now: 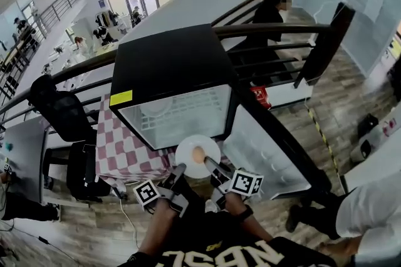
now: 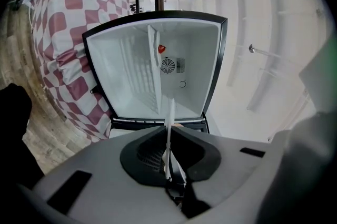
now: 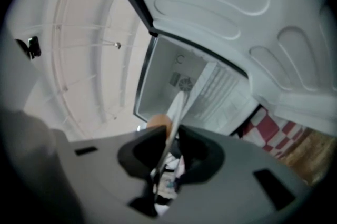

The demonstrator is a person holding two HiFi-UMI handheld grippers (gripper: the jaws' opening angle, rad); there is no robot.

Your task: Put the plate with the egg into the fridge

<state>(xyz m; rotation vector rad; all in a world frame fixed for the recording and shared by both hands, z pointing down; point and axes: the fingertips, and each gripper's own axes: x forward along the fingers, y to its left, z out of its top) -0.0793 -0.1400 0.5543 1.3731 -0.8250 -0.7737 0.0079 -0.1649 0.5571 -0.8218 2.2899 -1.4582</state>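
Observation:
A white plate (image 1: 196,151) with a brown egg (image 1: 198,153) on it hangs in front of the open black mini fridge (image 1: 169,65). My left gripper (image 1: 177,173) is shut on the plate's near-left rim and my right gripper (image 1: 211,167) is shut on its near-right rim. In the left gripper view the plate (image 2: 169,128) shows edge-on between the jaws, with the fridge's white inside (image 2: 152,68) straight ahead. The right gripper view has the plate (image 3: 175,118) edge-on too, the egg (image 3: 158,123) beside it, and the fridge inside (image 3: 200,86) beyond.
The fridge stands on a table with a red-and-white checked cloth (image 1: 122,150). Its door (image 1: 266,146) swings open to the right. A wire shelf (image 1: 182,112) crosses the inside. A black chair (image 1: 66,118) is at left. A person's sleeve (image 1: 369,209) shows at lower right.

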